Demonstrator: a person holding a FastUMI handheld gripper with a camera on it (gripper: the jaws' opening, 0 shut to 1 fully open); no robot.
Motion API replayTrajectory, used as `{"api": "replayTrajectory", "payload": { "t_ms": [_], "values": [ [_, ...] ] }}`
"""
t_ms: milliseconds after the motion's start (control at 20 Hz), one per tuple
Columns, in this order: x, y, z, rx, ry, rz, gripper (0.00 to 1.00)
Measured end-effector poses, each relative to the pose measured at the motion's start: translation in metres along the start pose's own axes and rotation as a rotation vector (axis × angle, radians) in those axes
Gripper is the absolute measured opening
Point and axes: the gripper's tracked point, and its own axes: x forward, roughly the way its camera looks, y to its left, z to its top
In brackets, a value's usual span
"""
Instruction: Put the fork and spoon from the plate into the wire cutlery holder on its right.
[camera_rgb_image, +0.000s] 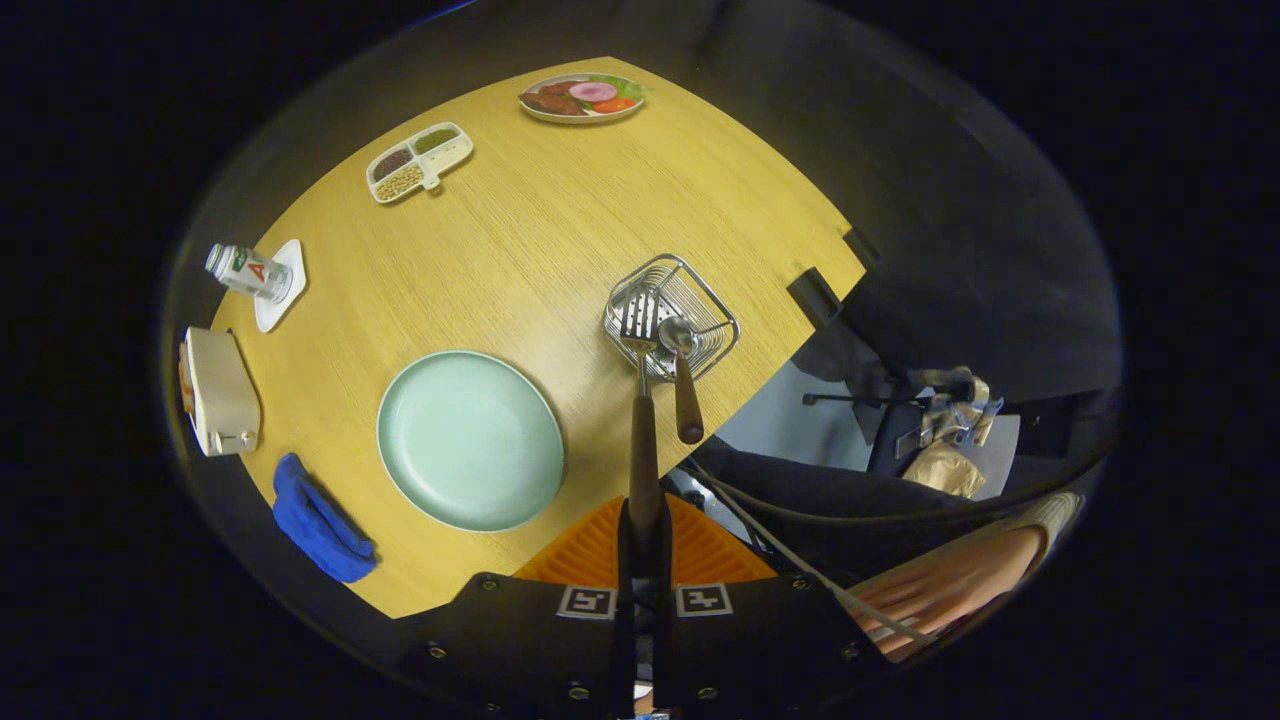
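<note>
Currently my gripper (645, 530) clenches the fork (642, 400) by its handle, long axis straight ahead, tines over the wire cutlery holder (700, 300) beside the spoon (684, 375).

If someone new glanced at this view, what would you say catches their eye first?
Probably the fork, clamped by its wooden handle in the gripper and reaching its tines into the wire cutlery holder, where the spoon already leans. Next, the pale green plate, bare, just left of the holder on the wooden table. The blue cloth beside the plate also stands out.
</note>
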Motion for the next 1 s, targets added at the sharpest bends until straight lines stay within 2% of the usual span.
{"api": "replayTrajectory", "payload": {
  "t_ms": [300, 450, 700, 750, 800, 900, 950, 1000],
  "values": [
    [0.001, 0.008, 0.021, 0.1, 0.182, 0.051, 0.07],
    [0.002, 0.007, 0.028, 0.102, 0.282, 0.054, 0.07],
    [0.012, 0.017, 0.045, 0.122, 0.34, 0.143, 0.08],
    [0.013, 0.016, 0.043, 0.124, 0.357, 0.146, 0.14],
    [0.012, 0.014, 0.042, 0.13, 0.364, 0.151, 0.14],
    [0.008, 0.019, 0.041, 0.155, 0.355, 0.166, 0.41],
    [0.006, 0.021, 0.041, 0.166, 0.344, 0.177, 0.47],
    [0.002, 0.024, 0.043, 0.176, 0.324, 0.195, 0.47]
  ]
}}
